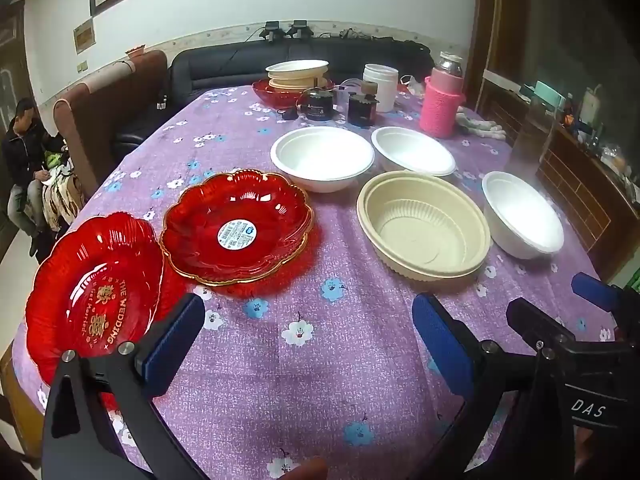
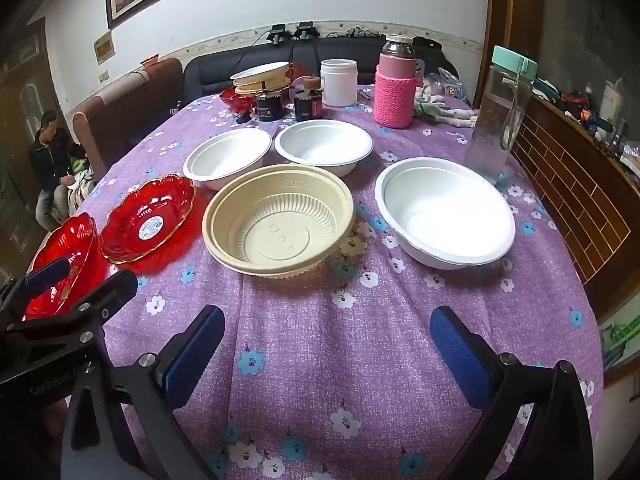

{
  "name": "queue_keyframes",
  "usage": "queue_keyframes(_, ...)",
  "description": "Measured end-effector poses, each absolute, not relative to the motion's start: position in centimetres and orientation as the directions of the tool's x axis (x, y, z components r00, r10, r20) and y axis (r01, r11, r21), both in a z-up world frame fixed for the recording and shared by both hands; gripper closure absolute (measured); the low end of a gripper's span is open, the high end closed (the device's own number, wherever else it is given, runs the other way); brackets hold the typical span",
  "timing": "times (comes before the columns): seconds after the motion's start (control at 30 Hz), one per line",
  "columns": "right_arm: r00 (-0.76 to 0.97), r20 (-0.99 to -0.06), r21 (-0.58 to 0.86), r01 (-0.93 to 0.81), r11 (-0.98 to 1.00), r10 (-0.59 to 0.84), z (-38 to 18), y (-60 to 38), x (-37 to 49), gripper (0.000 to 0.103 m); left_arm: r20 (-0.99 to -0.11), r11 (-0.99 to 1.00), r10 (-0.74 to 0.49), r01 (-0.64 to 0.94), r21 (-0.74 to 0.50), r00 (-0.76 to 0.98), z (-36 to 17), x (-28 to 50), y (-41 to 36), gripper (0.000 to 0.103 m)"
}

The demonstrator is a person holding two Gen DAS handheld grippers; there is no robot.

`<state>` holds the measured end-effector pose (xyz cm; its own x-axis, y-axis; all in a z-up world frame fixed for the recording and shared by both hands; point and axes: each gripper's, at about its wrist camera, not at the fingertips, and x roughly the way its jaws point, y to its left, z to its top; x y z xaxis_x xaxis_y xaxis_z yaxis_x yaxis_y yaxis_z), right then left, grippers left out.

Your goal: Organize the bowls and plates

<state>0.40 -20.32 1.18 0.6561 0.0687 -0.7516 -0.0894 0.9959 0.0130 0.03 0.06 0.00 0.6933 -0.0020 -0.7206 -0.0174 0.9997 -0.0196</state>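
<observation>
Two red scalloped plates lie at the left: one with gold lettering (image 1: pixel 96 292) (image 2: pixel 64 264) by the table edge, one with a sticker (image 1: pixel 236 226) (image 2: pixel 150 220). A beige ribbed bowl (image 1: pixel 424 226) (image 2: pixel 280 220) sits mid-table. Three white bowls stand around it: two behind (image 1: pixel 322 158) (image 1: pixel 414 156) (image 2: pixel 228 158) (image 2: pixel 322 148), one to the right (image 1: pixel 522 214) (image 2: pixel 446 214). My left gripper (image 1: pixel 308 344) is open and empty over the cloth near the front. My right gripper (image 2: pixel 326 356) is open and empty, in front of the beige bowl.
At the back stand stacked beige and red dishes (image 1: pixel 298 74), two dark jars (image 1: pixel 320 106), a white tub (image 2: pixel 339 82), a pink-sleeved bottle (image 2: pixel 394 86) and a clear bottle with a green lid (image 2: pixel 498 116). A wooden sideboard (image 2: pixel 568 184) runs along the right. A person (image 1: pixel 24 160) sits at the left.
</observation>
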Motion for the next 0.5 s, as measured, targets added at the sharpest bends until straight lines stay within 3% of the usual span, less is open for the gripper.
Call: queue_keyframes(0.5, 0.655, -0.752, 0.014, -0.093, 0.996, 0.072, 1.09, -20.17, 0.42, 0.000, -0.725, 0.999, 0.002, -0.026, -0.023, 0.689, 0.12, -0.60, -0.21, 0.000)
